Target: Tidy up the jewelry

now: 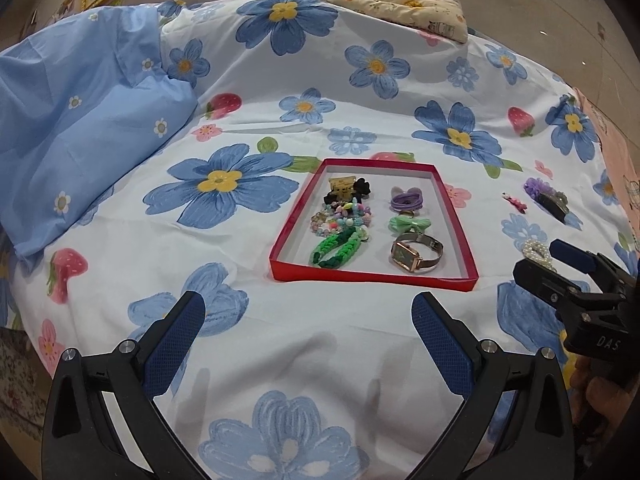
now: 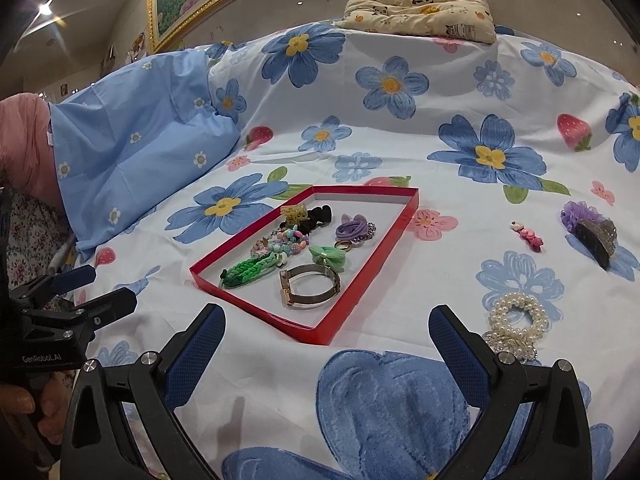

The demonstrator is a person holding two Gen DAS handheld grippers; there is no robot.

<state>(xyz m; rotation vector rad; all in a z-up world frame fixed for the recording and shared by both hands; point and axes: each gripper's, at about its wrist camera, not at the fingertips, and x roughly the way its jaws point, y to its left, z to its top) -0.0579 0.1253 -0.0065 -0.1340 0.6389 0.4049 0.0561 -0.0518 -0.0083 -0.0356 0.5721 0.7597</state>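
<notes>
Though most of the jewelry already lies in the red tray (image 2: 356,292), I judge the job only partly done. Inside the tray I see a watch (image 2: 310,285), a green braid (image 2: 250,268), a green bow (image 2: 328,256), a purple tie (image 2: 352,229), beaded bracelets (image 1: 340,216), and black and yellow clips (image 1: 344,189) toward its far end.

Four pieces are left on the bedspread (image 2: 400,152), all to the right of the tray: a pearl bracelet (image 2: 516,320) near its right front corner, a small pink clip (image 2: 527,236) further back, and well to the right a purple flower (image 2: 580,213) touching a dark claw clip (image 2: 596,240).

My right gripper (image 2: 327,350) hangs spread wide and empty just in front of the tray, its right pad (image 2: 460,356) beside the pearls. My left gripper (image 1: 309,340) is likewise spread and holds nothing, in front of the tray's near wall.

Around the tray: a blue pillow (image 1: 80,120) to the left, a panda cushion (image 1: 400,4) far behind. Nothing blocks the loose pieces; the soft, wrinkled cloth may make the small clip fiddly to pinch.
</notes>
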